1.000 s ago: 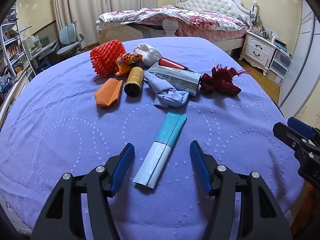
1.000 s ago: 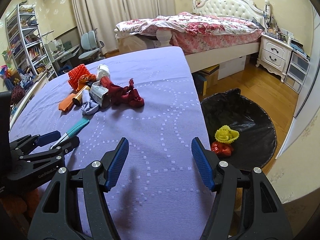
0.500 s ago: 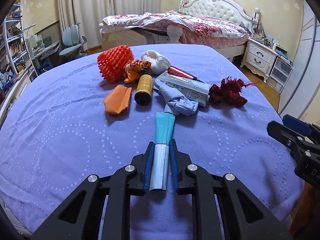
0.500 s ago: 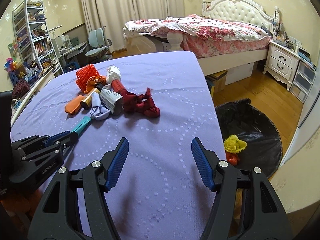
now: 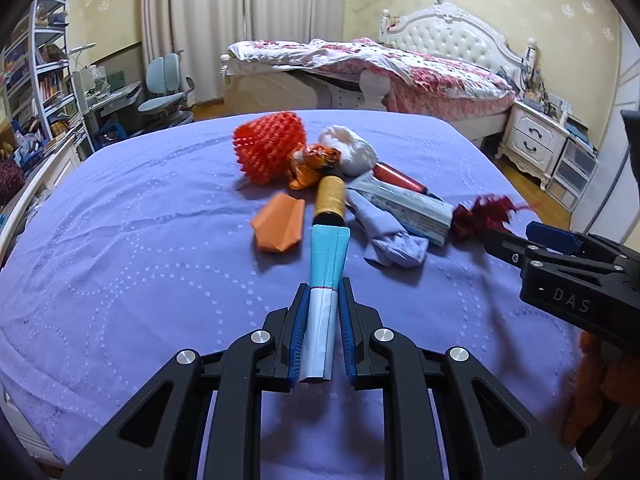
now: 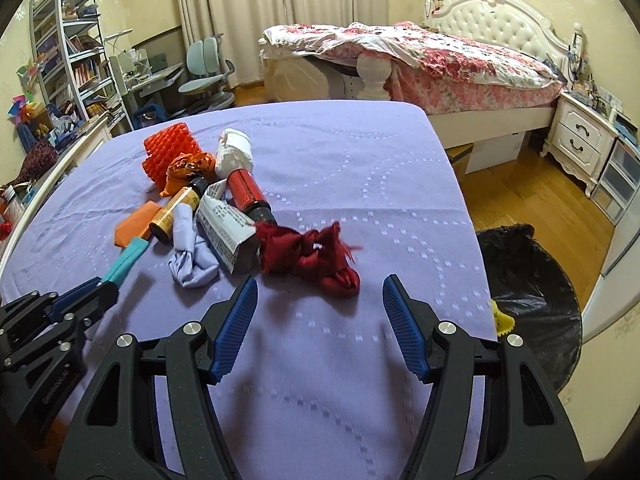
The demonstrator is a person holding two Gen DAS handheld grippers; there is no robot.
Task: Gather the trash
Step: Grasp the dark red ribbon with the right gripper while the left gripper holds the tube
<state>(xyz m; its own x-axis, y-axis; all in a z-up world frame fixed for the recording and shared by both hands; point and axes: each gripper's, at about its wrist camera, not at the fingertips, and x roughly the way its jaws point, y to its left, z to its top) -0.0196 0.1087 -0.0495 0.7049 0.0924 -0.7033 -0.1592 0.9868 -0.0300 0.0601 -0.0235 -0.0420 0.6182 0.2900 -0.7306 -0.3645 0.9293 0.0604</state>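
Left tongs (image 5: 323,312) clamped tight on teal-and-white tube (image 5: 325,280), far end pointing at trash pile on purple surface (image 5: 120,264). Right tongs (image 6: 316,320) half open, empty, just before red cloth (image 6: 308,256).

The right gripper (image 6: 316,300) hangs with jaws apart above the purple tablecloth (image 6: 340,360), just short of a crumpled dark red cloth (image 6: 308,256).
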